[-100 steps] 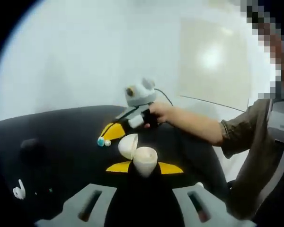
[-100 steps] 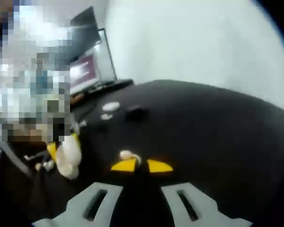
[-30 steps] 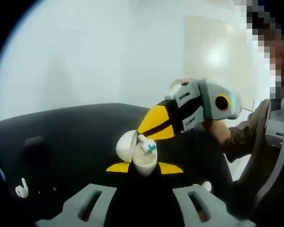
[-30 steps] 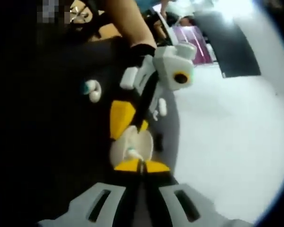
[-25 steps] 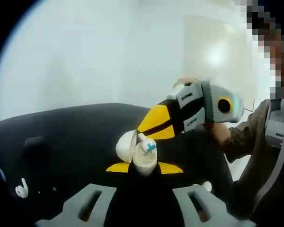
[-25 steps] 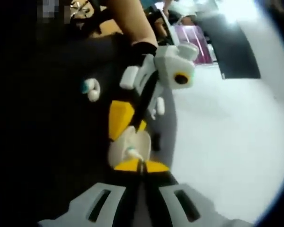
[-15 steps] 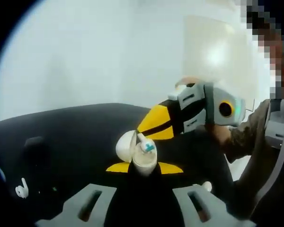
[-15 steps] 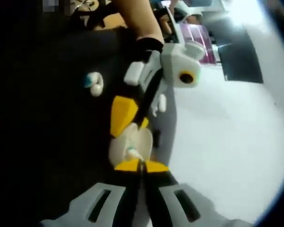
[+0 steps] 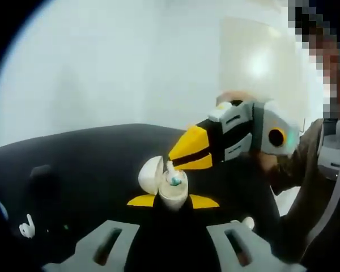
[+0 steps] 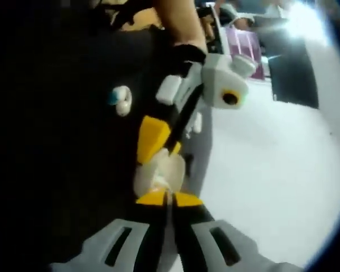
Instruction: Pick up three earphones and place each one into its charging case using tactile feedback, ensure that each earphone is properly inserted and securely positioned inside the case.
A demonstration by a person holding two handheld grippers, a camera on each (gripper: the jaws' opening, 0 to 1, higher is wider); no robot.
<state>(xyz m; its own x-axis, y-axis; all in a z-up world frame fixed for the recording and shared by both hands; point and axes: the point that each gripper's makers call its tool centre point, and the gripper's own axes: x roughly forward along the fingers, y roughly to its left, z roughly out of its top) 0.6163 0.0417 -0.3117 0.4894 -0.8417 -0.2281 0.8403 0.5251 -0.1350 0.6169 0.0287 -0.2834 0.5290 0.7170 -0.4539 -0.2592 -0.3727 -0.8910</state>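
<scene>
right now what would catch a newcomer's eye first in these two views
The open white egg-shaped charging case, pinched between the left gripper's yellow tips over the black table, draws the eye first. The right gripper comes in from the right, its yellow tips closed on a white earphone with a teal tip at the case's mouth. A loose white earphone lies far left on the table.

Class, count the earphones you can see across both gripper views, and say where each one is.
3: one earphone going into the open case, one white earphone at the table's left, one teal-tipped earphone on the dark table. Others may be hidden.
</scene>
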